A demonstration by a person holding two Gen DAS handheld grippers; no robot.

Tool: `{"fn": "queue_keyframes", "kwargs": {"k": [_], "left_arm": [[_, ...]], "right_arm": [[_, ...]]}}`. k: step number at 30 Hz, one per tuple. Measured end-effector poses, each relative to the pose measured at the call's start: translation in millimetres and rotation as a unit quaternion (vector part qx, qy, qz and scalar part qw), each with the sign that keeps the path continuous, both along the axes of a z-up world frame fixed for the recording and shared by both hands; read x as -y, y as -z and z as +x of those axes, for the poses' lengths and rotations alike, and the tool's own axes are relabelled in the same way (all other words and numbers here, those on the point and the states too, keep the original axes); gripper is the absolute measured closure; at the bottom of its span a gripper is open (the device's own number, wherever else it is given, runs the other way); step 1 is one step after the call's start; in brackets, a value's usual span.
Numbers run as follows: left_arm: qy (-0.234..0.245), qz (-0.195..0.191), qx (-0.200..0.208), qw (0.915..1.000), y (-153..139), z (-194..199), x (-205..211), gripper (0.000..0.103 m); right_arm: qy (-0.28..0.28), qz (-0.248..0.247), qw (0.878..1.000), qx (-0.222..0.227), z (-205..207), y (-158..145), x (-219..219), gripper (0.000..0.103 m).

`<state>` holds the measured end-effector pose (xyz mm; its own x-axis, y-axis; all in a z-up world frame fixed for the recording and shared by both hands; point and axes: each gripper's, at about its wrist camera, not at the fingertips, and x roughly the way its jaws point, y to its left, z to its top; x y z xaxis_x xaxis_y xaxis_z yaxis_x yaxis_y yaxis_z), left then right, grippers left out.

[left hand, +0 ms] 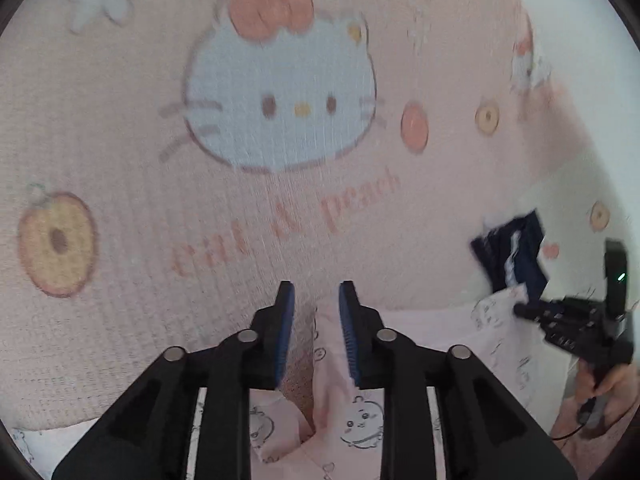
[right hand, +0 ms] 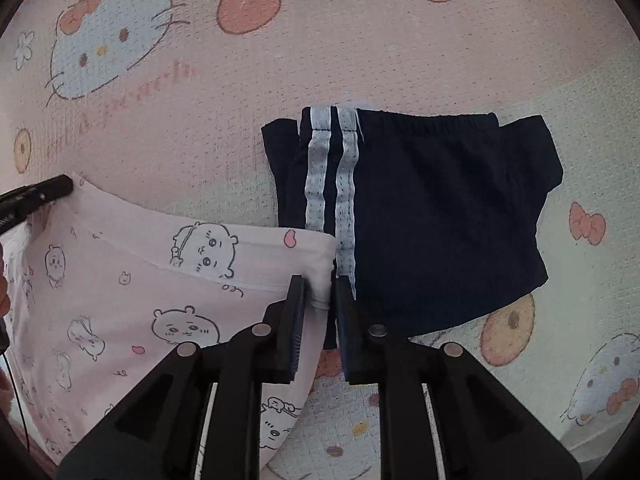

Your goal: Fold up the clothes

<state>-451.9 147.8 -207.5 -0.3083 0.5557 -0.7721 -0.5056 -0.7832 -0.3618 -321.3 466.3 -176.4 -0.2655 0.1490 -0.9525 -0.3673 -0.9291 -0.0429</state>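
A pale pink garment (right hand: 132, 280) printed with small cartoon animals lies on the bed, and its right corner sits between the jaws of my right gripper (right hand: 320, 285). Those jaws stand slightly apart and do not clamp the hem. In the left wrist view a raised fold of the same garment (left hand: 332, 364) stands between the blue pads of my left gripper (left hand: 317, 292), which is open. Folded navy shorts (right hand: 440, 208) with two white stripes lie just right of the pink garment. The shorts (left hand: 508, 248) and the right gripper (left hand: 524, 311) show at the right of the left wrist view.
Everything rests on a pink waffle blanket (left hand: 120, 120) printed with a cat face, peaches and donuts; the same blanket (right hand: 360, 40) fills the right wrist view. A hand (left hand: 608, 392) holds the right gripper's handle. The tip of the left gripper (right hand: 56, 186) enters at the left.
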Motion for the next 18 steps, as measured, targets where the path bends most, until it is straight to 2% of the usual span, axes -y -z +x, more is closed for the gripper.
{"fn": "queue_keyframes", "kwargs": {"k": [1, 2, 3, 5, 7, 8, 10, 11, 13, 16, 18], "left_arm": [[-0.023, 0.024, -0.012, 0.9994, -16, 5, 18, 0.050], [-0.048, 0.018, -0.022, 0.9984, -25, 11, 35, 0.045], [-0.073, 0.010, -0.032, 0.9968, -34, 17, 51, 0.045], [-0.081, -0.072, -0.069, 0.9917, -39, 40, 71, 0.045], [-0.097, -0.155, -0.092, 0.9789, -28, 57, 91, 0.045], [-0.104, -0.196, -0.103, 0.9696, -22, 66, 102, 0.045], [-0.154, -0.247, -0.092, 0.9524, -7, 74, 138, 0.045], [-0.182, -0.247, -0.079, 0.9486, -1, 78, 157, 0.045], [-0.238, -0.243, -0.051, 0.9391, 9, 87, 196, 0.045], [-0.259, -0.195, 0.002, 0.9461, 31, 94, 233, 0.045], [-0.252, -0.190, 0.016, 0.9488, 43, 89, 239, 0.045]], "right_arm": [[-0.004, 0.021, 1.000, -0.015, 0, -11, 4, 0.082], [-0.009, 0.045, 0.998, -0.032, 0, -23, 9, 0.081], [-0.007, 0.075, 0.996, -0.050, 1, -35, 14, 0.081], [-0.007, 0.110, 0.989, -0.097, 2, -59, 26, 0.081], [-0.065, 0.034, 0.991, -0.115, -12, -65, 50, 0.079], [-0.096, -0.009, 0.988, -0.123, -20, -66, 62, 0.078], [-0.159, -0.088, 0.975, -0.124, -38, -64, 94, 0.078], [-0.191, -0.123, 0.967, -0.116, -49, -59, 114, 0.078], [-0.250, -0.128, 0.953, -0.113, -57, -50, 161, 0.077], [-0.302, -0.121, 0.942, -0.085, -65, -21, 214, 0.077], [-0.323, -0.112, 0.937, -0.070, -61, 6, 230, 0.077]]}}
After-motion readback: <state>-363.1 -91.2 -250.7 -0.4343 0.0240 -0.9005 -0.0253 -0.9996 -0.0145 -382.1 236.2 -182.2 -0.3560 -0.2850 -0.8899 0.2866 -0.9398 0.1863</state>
